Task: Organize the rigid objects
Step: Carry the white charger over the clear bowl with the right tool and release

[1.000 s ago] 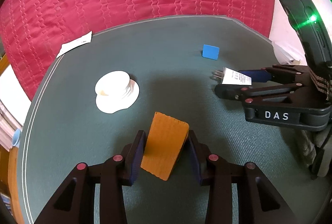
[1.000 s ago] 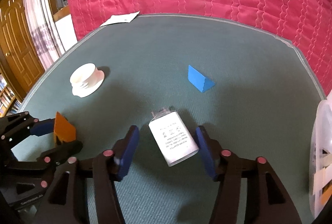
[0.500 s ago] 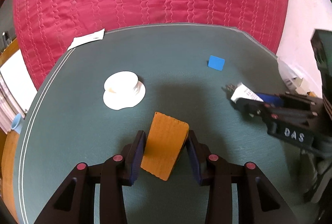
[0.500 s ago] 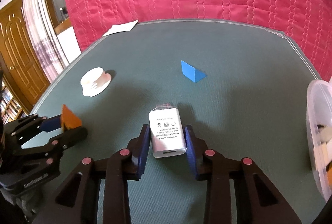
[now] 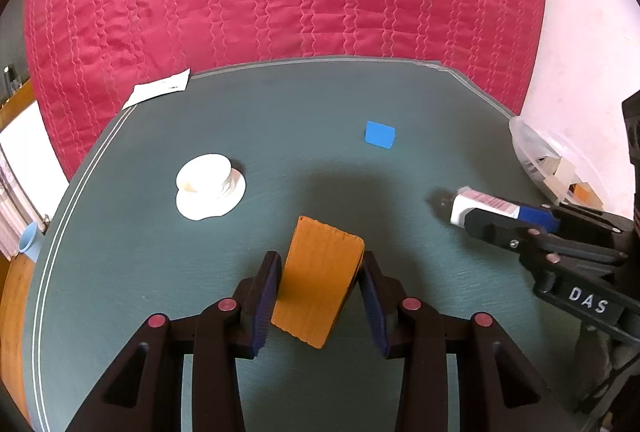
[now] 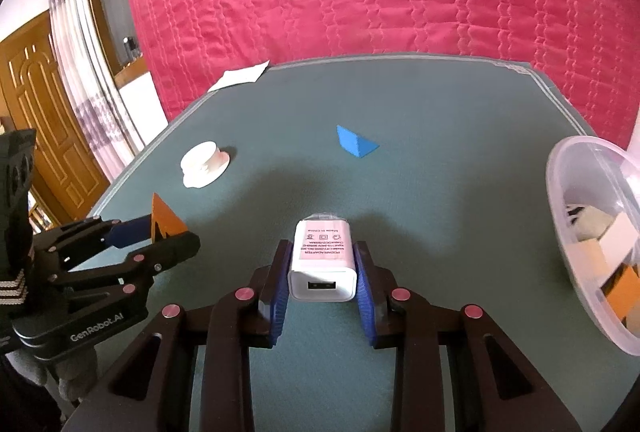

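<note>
The left gripper clamps a ribbed orange wedge above the green felt table. The right gripper has just closed its jaws on a smooth white charger, label up. A blue wedge lies farther back; a clear plastic tub holds blocks.

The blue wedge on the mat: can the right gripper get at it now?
Probably not yet. The path over the green mat to the blue wedge looks free, but the right gripper has its jaws shut on the white power adapter, so it must first put that down.
</note>
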Demonstrator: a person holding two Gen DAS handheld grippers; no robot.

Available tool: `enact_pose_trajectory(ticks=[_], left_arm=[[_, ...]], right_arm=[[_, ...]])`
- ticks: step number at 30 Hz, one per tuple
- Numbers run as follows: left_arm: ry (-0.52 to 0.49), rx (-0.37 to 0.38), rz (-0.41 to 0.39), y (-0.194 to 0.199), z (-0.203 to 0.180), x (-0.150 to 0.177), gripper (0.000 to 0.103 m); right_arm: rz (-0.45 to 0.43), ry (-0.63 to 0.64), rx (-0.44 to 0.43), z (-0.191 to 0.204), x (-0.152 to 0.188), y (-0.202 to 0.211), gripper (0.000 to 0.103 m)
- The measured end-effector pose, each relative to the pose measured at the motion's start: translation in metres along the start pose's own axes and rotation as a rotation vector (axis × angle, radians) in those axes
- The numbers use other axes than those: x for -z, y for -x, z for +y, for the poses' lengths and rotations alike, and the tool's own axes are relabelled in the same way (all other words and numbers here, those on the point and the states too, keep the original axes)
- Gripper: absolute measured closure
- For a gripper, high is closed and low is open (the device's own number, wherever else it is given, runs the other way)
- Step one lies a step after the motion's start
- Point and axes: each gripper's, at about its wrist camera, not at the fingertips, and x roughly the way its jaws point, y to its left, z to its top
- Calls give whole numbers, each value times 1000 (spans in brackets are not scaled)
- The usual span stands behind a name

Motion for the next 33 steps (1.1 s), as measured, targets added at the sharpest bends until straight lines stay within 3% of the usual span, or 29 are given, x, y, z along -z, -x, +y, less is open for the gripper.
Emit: enact_pose_trajectory(ticks=[22,33], left_arm=[[-111,26,-26,14,-67,-10,61],[-187,56,-45,22,-107,-18,61]], right_arm=[[-200,-170,178,-106,-9,94,72],[-238,-309,264,-175,-3,114,72]])
